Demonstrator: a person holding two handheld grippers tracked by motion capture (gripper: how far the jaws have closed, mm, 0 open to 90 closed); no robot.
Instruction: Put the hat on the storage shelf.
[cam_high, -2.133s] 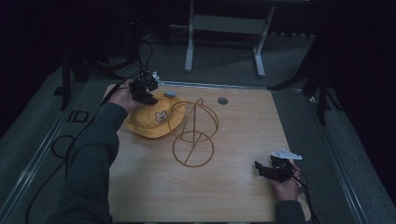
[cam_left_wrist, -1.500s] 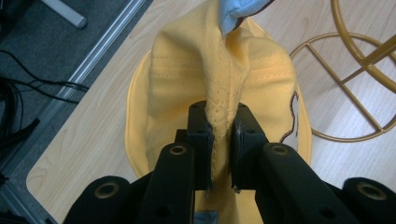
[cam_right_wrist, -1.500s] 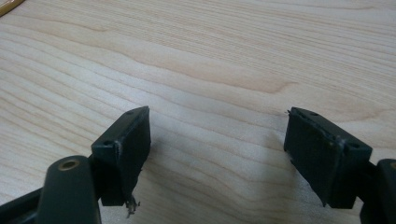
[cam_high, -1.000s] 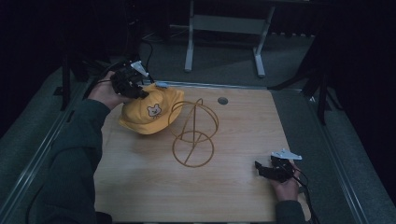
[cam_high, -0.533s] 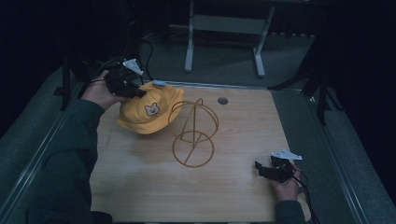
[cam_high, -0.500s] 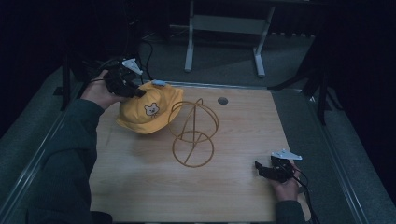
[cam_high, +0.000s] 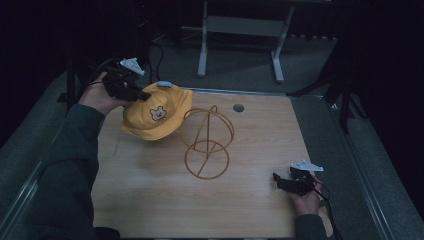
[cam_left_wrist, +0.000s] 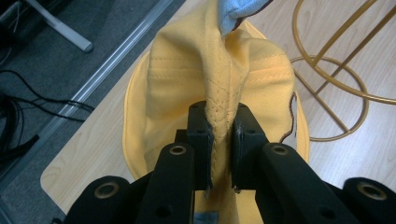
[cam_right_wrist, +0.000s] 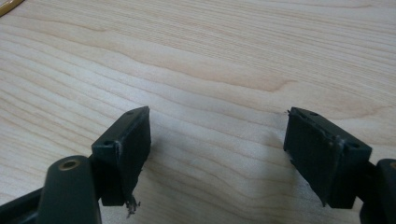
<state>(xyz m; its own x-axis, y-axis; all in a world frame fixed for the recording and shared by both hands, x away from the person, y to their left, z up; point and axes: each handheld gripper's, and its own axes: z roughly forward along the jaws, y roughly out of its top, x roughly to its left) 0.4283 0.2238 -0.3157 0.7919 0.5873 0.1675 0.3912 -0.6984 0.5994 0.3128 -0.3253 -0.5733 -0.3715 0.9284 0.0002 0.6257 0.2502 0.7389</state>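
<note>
Cap (cam_high: 156, 117), yellow with a small bear patch on its front, is held at the far left of the table (cam_high: 250, 210), lifted at the gripped side while its lower edge appears to hang close to or touch the wood; which cannot be told. A stitched fold of the fabric is pinched between the jaws of the left gripper (cam_left_wrist: 219, 135), as the left gripper view shows, and the cloth bunches into a ridge above the pinch. From that it is judged soft, light and easily creased, so little force should be needed, but a thin fold could slip out. A seamed edge or the stiffer brim would likely give the surest hold. A pale blue piece (cam_left_wrist: 238, 11) is seen at the top of the cap.

Just beside the cap, a gold wire stand (cam_high: 207, 145) rests on the table. Well apart, at the near right edge, the right gripper (cam_high: 287, 182) is held low over bare wood, its jaws spread wide and holding nothing.
</note>
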